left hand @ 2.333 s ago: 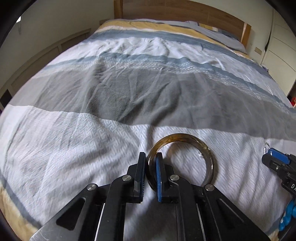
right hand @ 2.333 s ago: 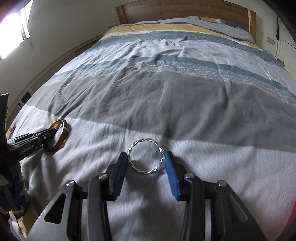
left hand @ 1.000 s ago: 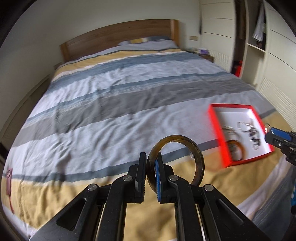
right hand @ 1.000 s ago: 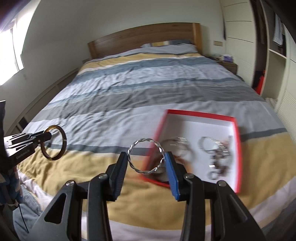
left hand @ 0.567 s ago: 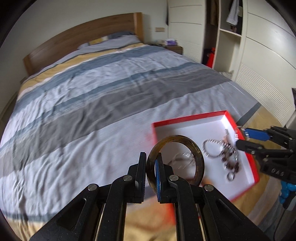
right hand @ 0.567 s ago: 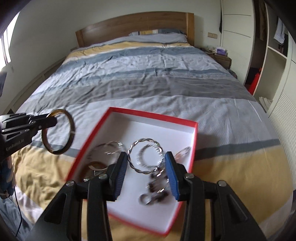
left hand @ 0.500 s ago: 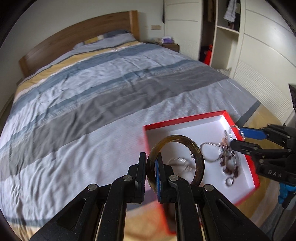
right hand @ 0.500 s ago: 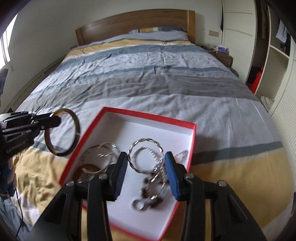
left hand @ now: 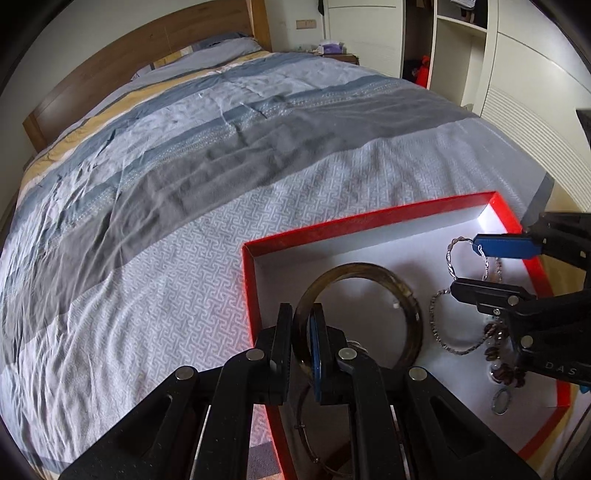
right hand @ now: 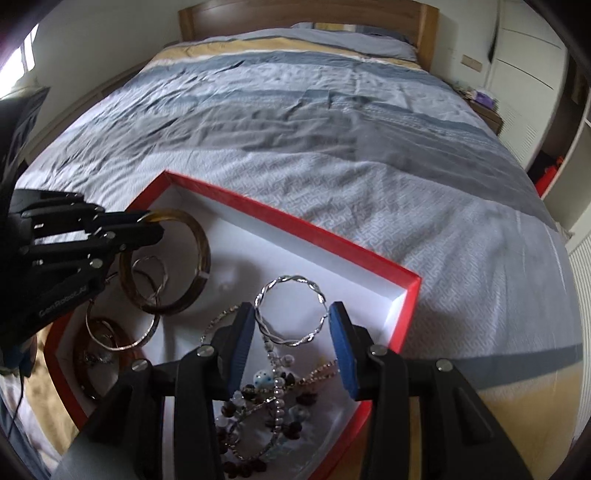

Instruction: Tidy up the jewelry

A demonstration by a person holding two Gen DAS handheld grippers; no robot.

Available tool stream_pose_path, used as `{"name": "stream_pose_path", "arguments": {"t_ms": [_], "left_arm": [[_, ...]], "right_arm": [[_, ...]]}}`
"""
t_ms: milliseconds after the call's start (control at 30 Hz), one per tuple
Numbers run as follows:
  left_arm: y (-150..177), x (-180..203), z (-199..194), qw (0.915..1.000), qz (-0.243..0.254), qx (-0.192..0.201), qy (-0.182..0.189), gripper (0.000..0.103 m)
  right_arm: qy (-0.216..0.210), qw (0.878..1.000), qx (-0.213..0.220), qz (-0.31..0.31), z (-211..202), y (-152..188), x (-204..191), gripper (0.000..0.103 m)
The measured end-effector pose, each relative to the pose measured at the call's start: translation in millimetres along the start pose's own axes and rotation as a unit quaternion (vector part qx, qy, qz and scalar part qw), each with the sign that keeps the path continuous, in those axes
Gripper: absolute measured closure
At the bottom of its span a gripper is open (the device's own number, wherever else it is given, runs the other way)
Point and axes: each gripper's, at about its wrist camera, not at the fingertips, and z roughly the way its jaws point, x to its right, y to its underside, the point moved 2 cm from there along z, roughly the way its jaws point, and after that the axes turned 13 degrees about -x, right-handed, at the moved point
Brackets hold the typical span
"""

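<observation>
A red box [left hand: 369,221] with a white inside lies on the bed near its foot. My left gripper [left hand: 301,321] is shut on the rim of a brown bangle [left hand: 406,306] and holds it upright just over the box's left part. In the right wrist view the same gripper [right hand: 147,225] and brown bangle [right hand: 201,240] show at the left. My right gripper [right hand: 291,317] is shut on a twisted silver bangle [right hand: 295,277], pinched across its width above the box [right hand: 295,225]. That right gripper [left hand: 476,267] and its silver bangle [left hand: 450,258] hang over the box's right side.
Several pieces lie in the box: beaded bracelets [right hand: 258,398], a silver bangle [right hand: 122,343], an amber bangle [right hand: 79,369] and a chain bracelet [left hand: 439,332]. The striped bedcover [left hand: 184,192] stretches to a wooden headboard [right hand: 303,11]. White wardrobes [left hand: 517,92] stand to the right.
Both grippers have swung from over the bare bedcover to above the red box and come down closer to it. Each still holds its bangle.
</observation>
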Motion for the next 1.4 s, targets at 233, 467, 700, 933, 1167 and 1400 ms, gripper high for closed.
{"name": "stream_pose_path", "arguments": {"t_ms": [233, 467, 700, 933, 1167, 1400], "left_arm": [[3.9, 0.7, 3.3, 0.9999, -0.006, -0.004, -0.008, 0.092], [9.3, -2.6, -0.6, 0.9994, -0.021, -0.012, 0.024, 0.09], [20.6, 3.2, -25.1, 0.9992, -0.019, 0.012, 0.033, 0.061], [51.5, -13.4, -75.5, 0.9974, -0.053, 0.042, 0.023, 0.045], [114.6, -46.4, -131.0, 0.9927, -0.1, 0.066, -0.013, 0.029], [191.1, -86.6, -182.3, 0.9866, -0.132, 0.082, -0.05, 0.013]], "right_arm": [[0.028, 0.998, -0.029, -0.051, 7.5, -0.1, -9.4, 0.063], [0.037, 0.998, -0.029, -0.044, 0.5, 3.6, -10.4, 0.059], [0.035, 0.999, -0.003, -0.014, -24.3, 18.2, -5.7, 0.056], [0.037, 0.998, 0.027, 0.031, -65.5, 38.8, -11.4, 0.056], [0.022, 0.998, 0.04, 0.044, -97.8, 61.8, -60.8, 0.055], [-0.001, 0.997, 0.063, 0.041, -126.1, 81.5, -141.0, 0.05]]}}
